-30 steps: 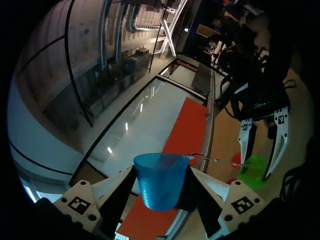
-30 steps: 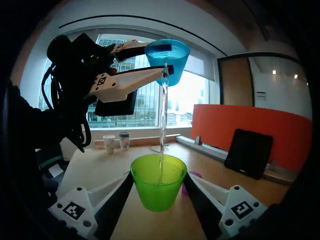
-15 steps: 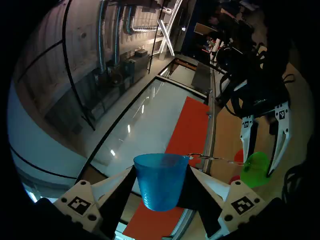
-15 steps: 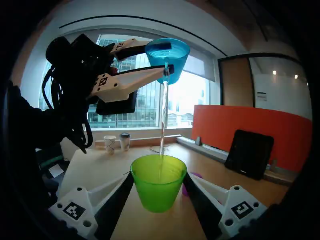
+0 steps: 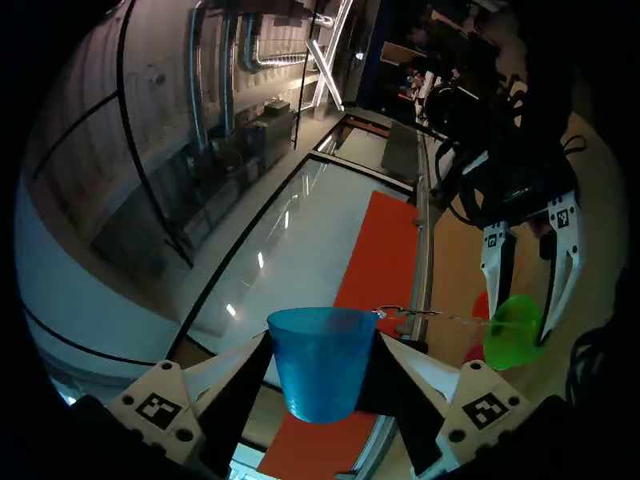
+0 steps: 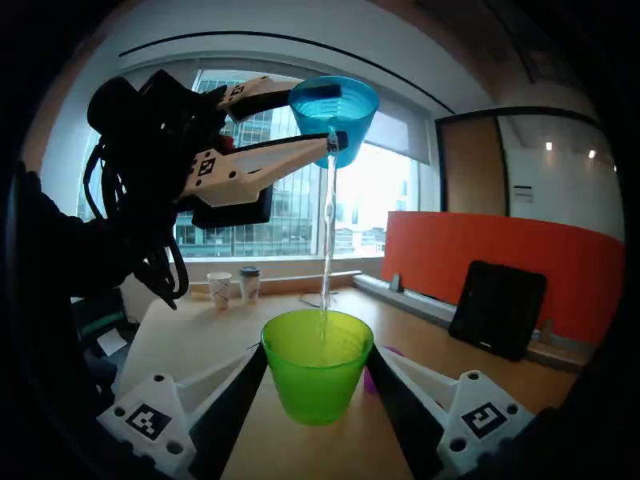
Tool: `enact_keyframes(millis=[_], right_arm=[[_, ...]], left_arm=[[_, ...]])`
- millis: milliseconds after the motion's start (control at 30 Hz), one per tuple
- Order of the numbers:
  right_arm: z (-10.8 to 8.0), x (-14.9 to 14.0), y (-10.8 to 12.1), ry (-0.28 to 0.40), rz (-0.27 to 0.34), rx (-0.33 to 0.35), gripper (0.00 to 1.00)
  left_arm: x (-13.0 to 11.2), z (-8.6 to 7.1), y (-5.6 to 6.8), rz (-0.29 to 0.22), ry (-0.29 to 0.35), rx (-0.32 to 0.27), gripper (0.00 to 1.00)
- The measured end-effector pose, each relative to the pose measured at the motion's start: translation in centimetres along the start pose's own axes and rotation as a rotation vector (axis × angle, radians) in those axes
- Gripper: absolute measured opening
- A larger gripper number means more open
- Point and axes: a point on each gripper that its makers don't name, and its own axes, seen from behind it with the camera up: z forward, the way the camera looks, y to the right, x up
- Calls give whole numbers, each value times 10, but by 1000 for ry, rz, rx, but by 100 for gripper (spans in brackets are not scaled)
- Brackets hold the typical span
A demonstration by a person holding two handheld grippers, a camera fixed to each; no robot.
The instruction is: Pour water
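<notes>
White fingers (image 5: pixel 232 376) of our left gripper (image 5: pixel 322 352) are clenched on the blue cup (image 5: pixel 322 364), which is tipped so that a thin stream (image 6: pixel 328 232) leaves its rim. In the right gripper view we see that cup at twelve o'clock, high above the green cup (image 6: pixel 318 376). Our right gripper (image 6: pixel 318 358) grasps the green cup upright at six o'clock, and the stream falls into it. A wooden table (image 6: pixel 192 336) spreads behind. Toward three o'clock stand an orange panel (image 6: pixel 496 256) and a dark tablet (image 6: pixel 498 308). Two small cups (image 6: pixel 218 286) sit at eight o'clock below the window (image 6: pixel 376 200).
</notes>
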Motion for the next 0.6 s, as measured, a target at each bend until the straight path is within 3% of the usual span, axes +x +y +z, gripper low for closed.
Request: enact_keyframes(millis=[600], right_arm=[[-2, 5, 1, 11, -4, -7, 90]], left_arm=[[5, 0, -3, 53, 1, 8, 86]])
